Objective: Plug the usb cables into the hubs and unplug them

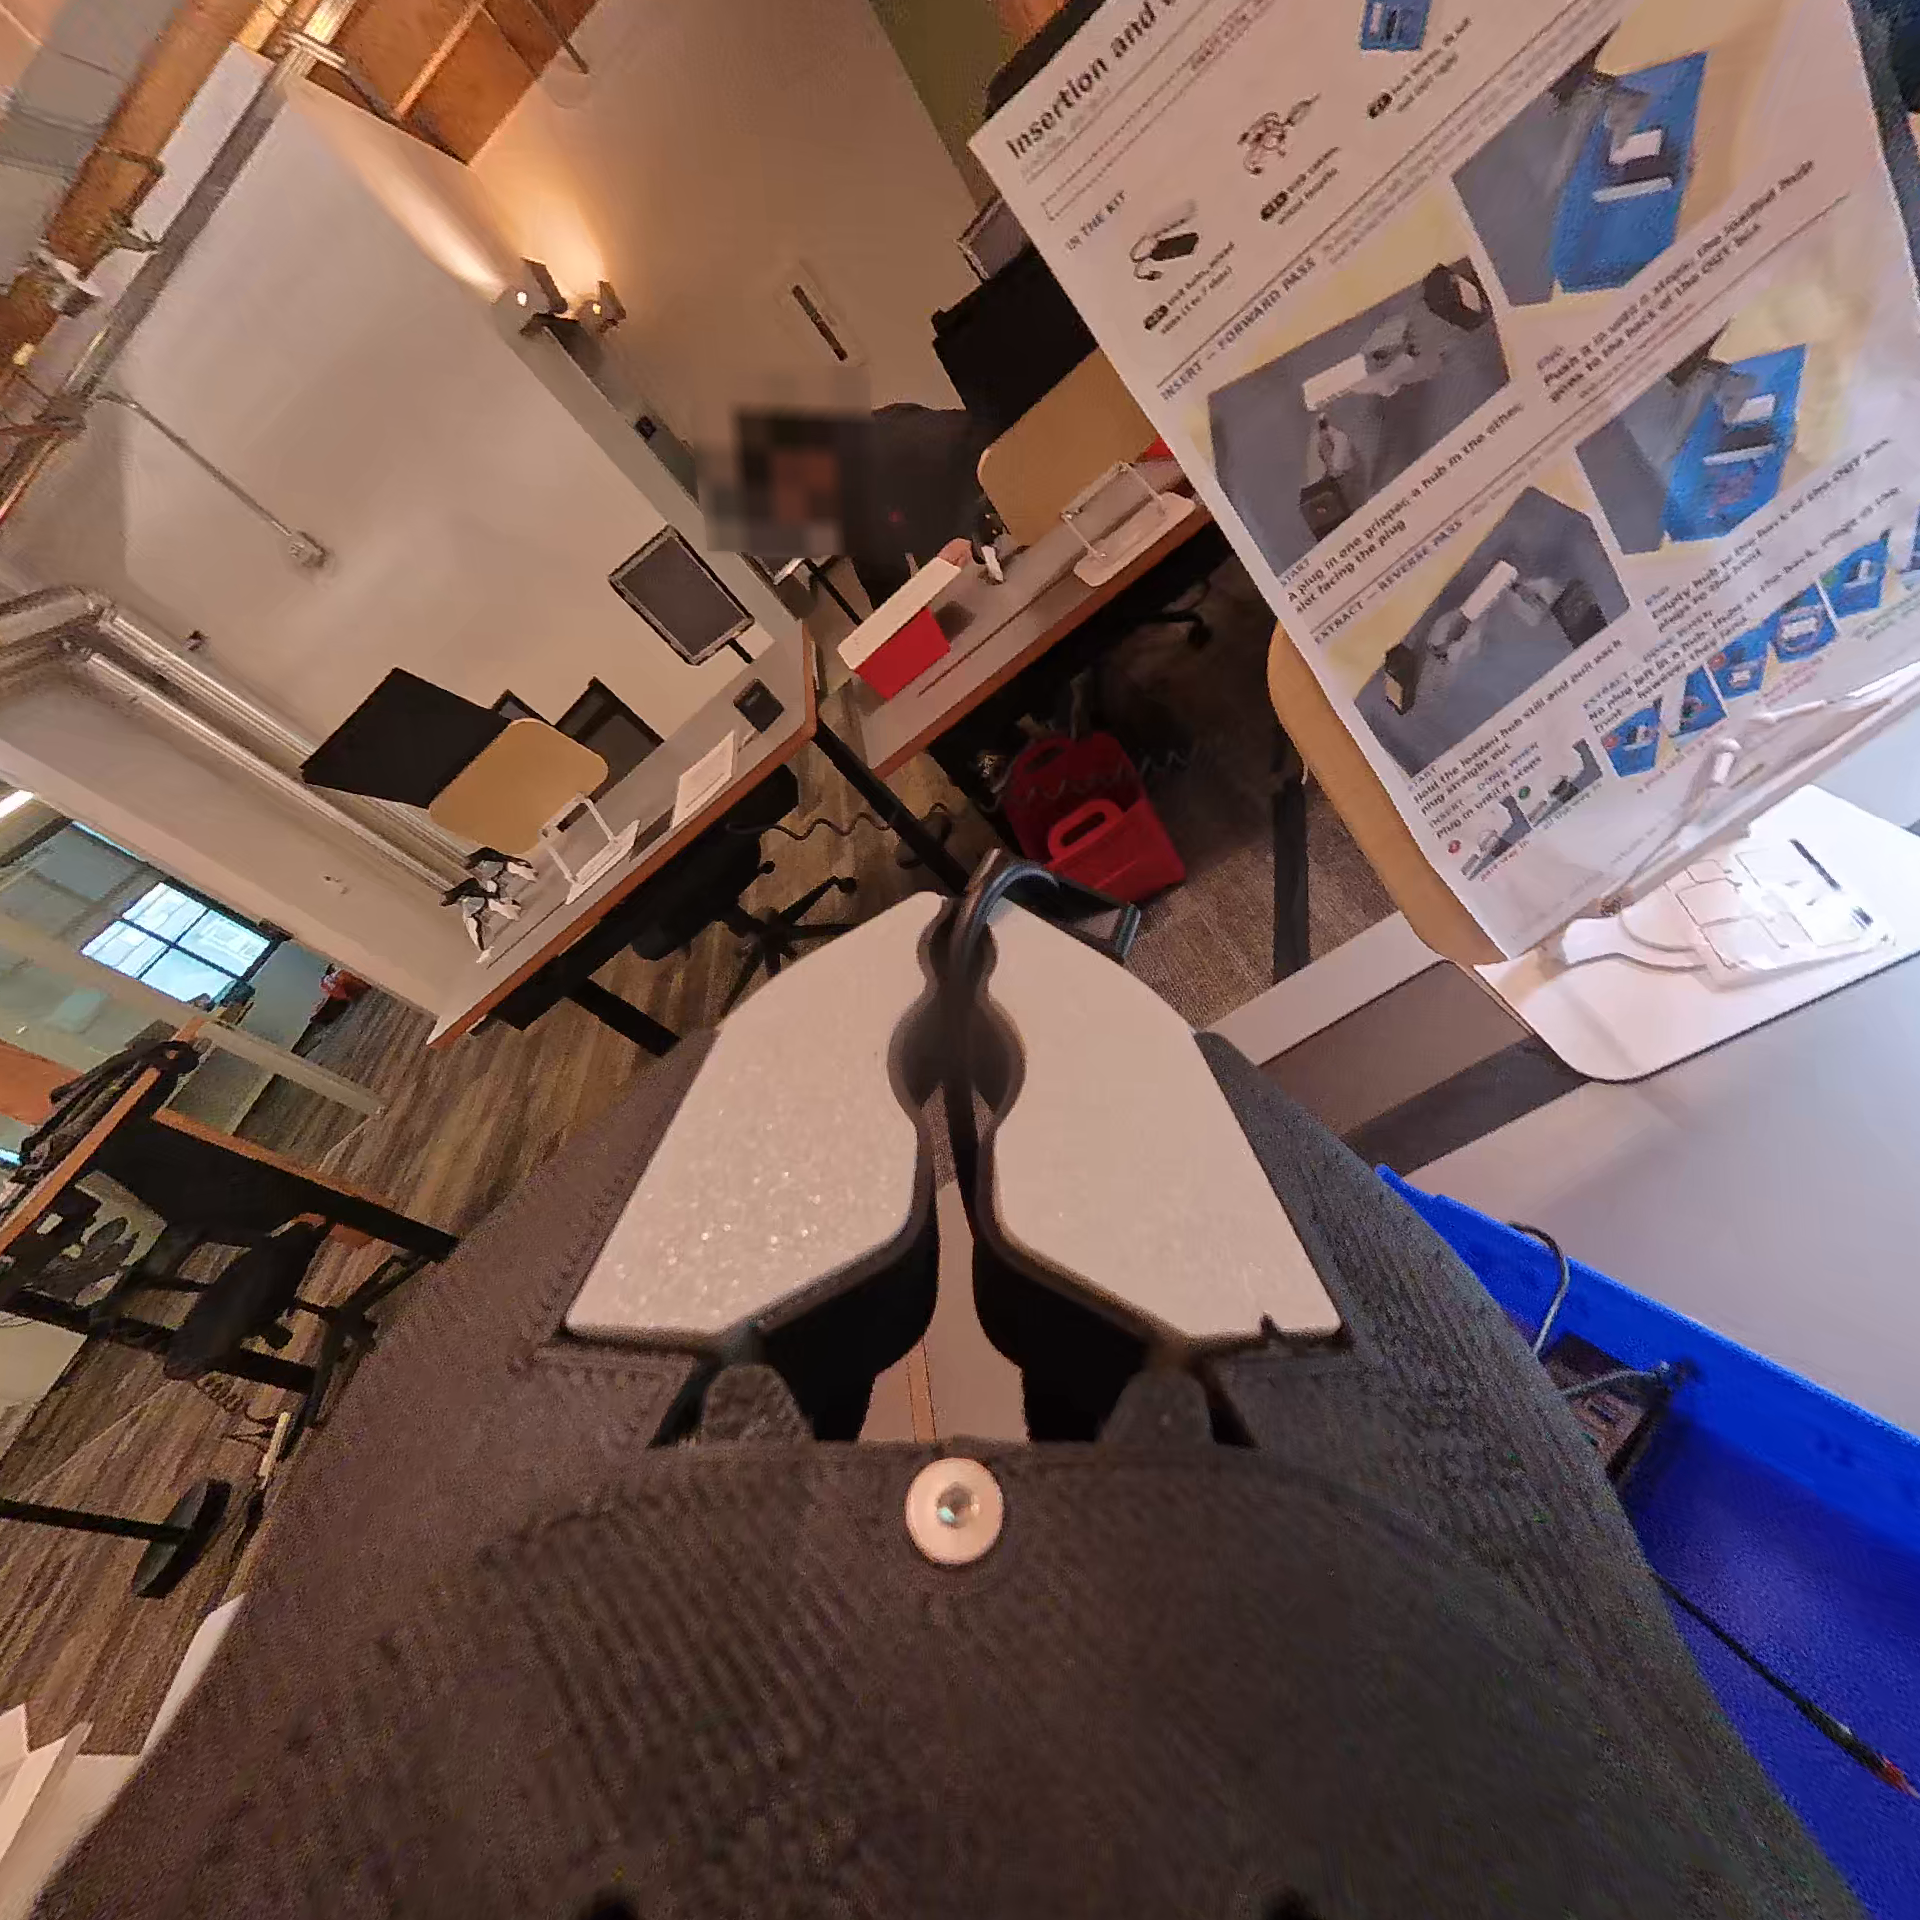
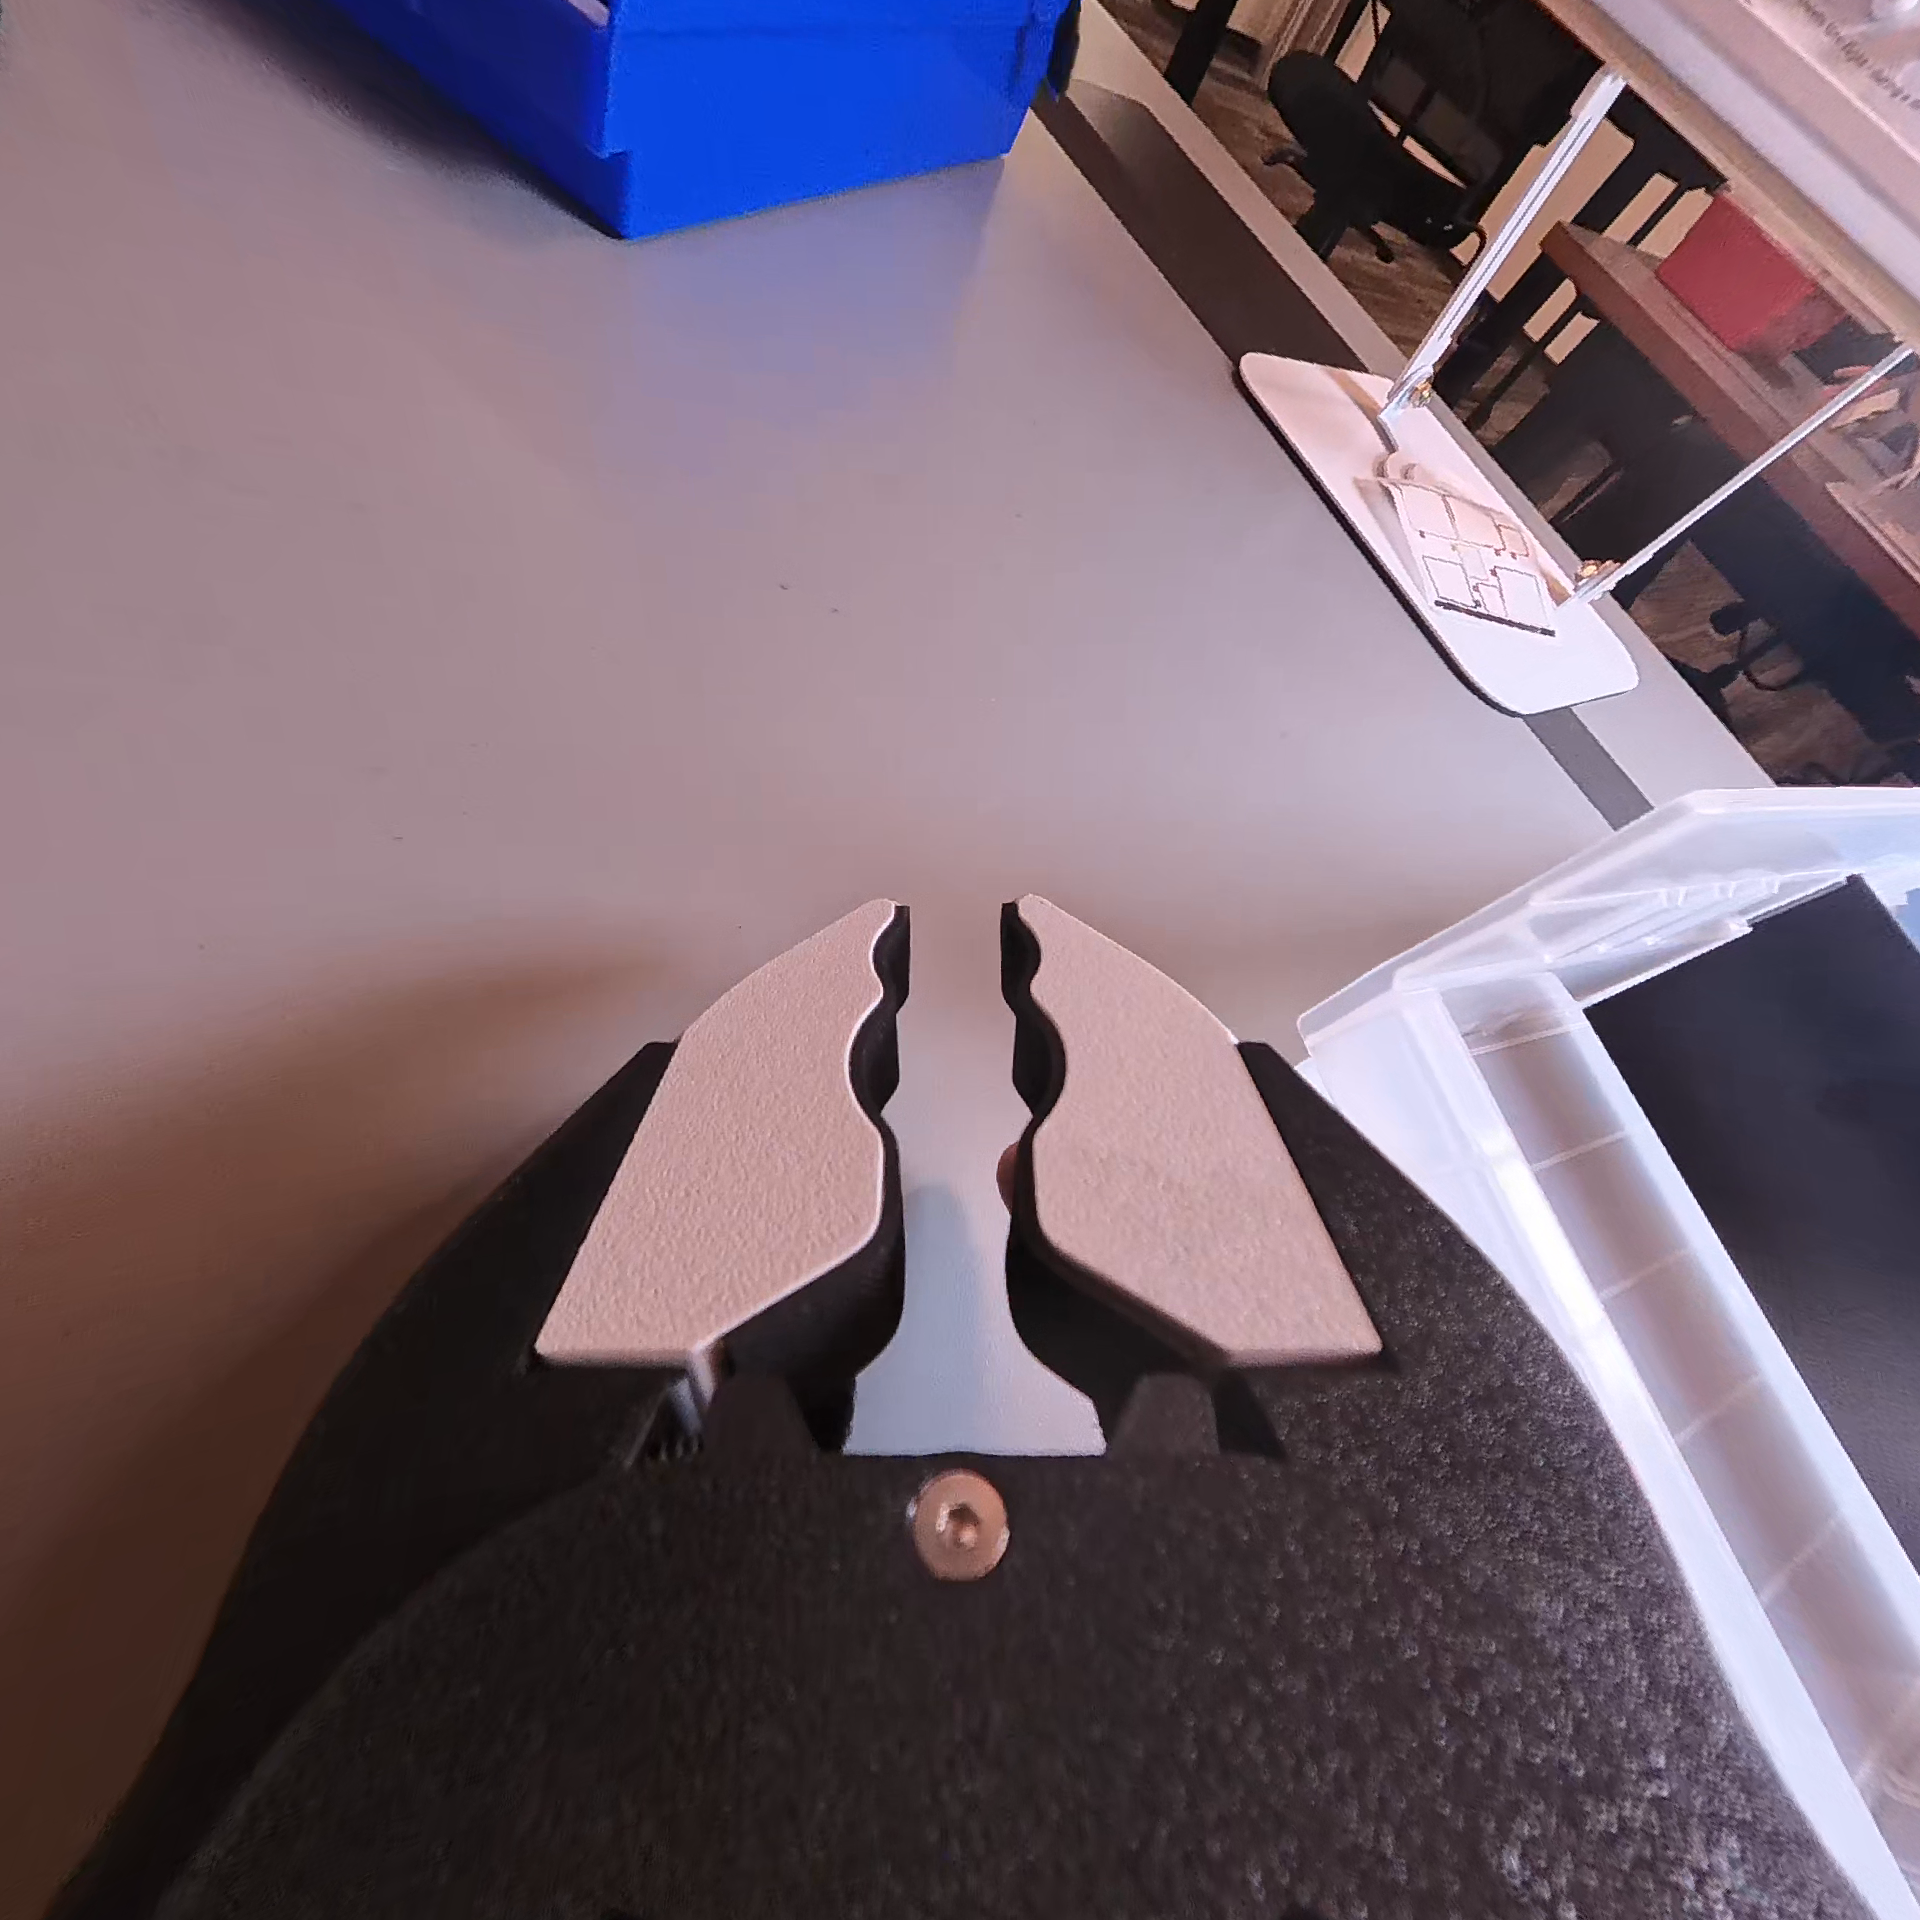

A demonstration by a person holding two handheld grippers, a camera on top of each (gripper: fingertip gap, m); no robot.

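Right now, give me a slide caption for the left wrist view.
Left gripper shut on a dark cable, raised beside the blue bin.

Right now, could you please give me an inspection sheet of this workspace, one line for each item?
Surface: grey table, mostly bare in the right wrist view.
Job's things: dark cable pinched in the left gripper; no hub clearly seen.
Clutter: blue bin at the far side of the table; clear plastic box beside the right gripper.
Grippers: left gripper shut on the cable and raised, looking across the room; right gripper open, empty, low over the table.
Cables: thin wires lie inside the blue bin.
Surroundings: instruction sheet on a clear stand; desks, chairs, a red bin beyond.
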